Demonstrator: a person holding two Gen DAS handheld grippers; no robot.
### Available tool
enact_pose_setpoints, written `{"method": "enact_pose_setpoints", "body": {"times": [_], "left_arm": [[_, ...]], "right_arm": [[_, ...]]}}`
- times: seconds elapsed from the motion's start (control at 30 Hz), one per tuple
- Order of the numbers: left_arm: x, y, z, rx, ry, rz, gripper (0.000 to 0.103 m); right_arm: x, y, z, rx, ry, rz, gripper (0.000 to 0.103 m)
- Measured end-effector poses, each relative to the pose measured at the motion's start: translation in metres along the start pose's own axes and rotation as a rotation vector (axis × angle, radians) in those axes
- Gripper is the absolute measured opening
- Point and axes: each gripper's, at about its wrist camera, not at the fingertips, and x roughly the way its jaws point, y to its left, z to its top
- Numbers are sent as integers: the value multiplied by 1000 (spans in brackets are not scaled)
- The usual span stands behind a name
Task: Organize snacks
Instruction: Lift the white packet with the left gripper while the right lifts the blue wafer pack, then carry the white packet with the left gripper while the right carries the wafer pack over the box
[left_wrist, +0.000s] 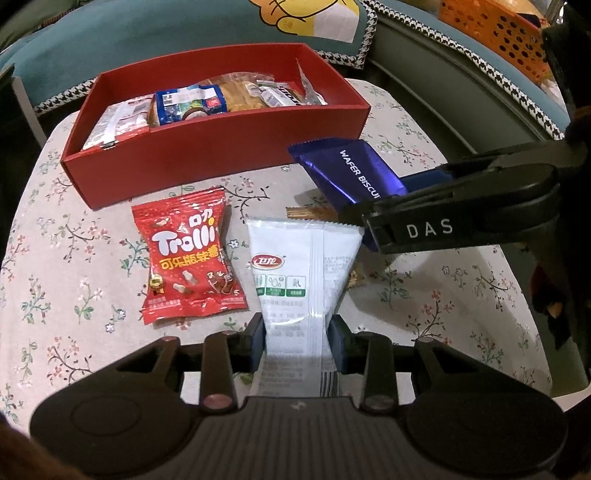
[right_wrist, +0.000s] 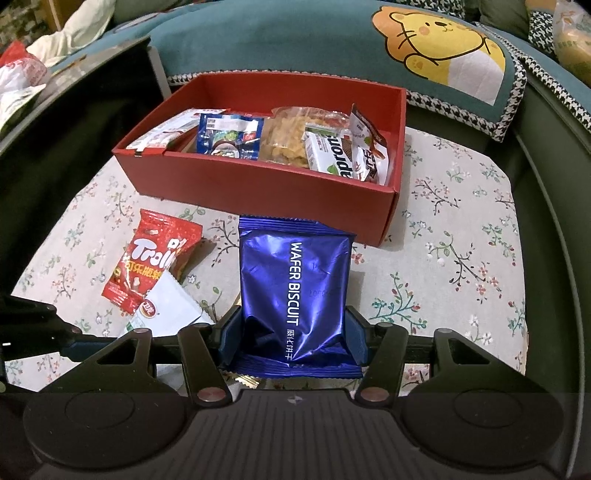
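The white packet (left_wrist: 299, 280) is clamped in the left gripper (left_wrist: 298, 341), the blue wafer pack (right_wrist: 295, 291) in the right gripper (right_wrist: 293, 341); long axes point toward the red box (right_wrist: 266, 184), just beyond.

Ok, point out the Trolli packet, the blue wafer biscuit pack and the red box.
Trolli packet (left_wrist: 188, 254): left wrist view, on its printed front.
Blue wafer biscuit pack (right_wrist: 295, 291): right wrist view, on its foil face.
Red box (right_wrist: 258, 188): right wrist view, on its near outer wall.
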Motion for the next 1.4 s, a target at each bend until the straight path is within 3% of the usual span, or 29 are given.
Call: {"method": "enact_pose_setpoints", "body": {"times": [0.43,0.6,0.7,0.83,0.93,1.03,1.1,1.17,1.4], "left_arm": [[-11,7,8,-29,-47,-8,66],[1,8,5,-47,0,-30,67],[13,4,3,-77,54,-43,72],[22,-8,8,-76,51,-19,91],[34,-7,7,-84,62,71,94],[39,-5,5,-100,53,109,93],[36,-9,3,-80,44,127,83],[32,-6,2,-104,39,92,70],[9,-2,1,-114,-2,53,66]], "right_arm": [[-9,-6,3,20,-35,0,64],[-9,-7,3,25,-33,1,64],[-8,-6,4,21,-29,8,64],[-11,-6,4,19,-33,19,64],[-13,-9,1,23,-32,23,64],[-13,-12,0,30,-30,20,64],[-15,-12,0,30,-35,21,64],[-18,-11,2,28,-46,27,64],[-24,-13,4,33,-69,26,64]]}}
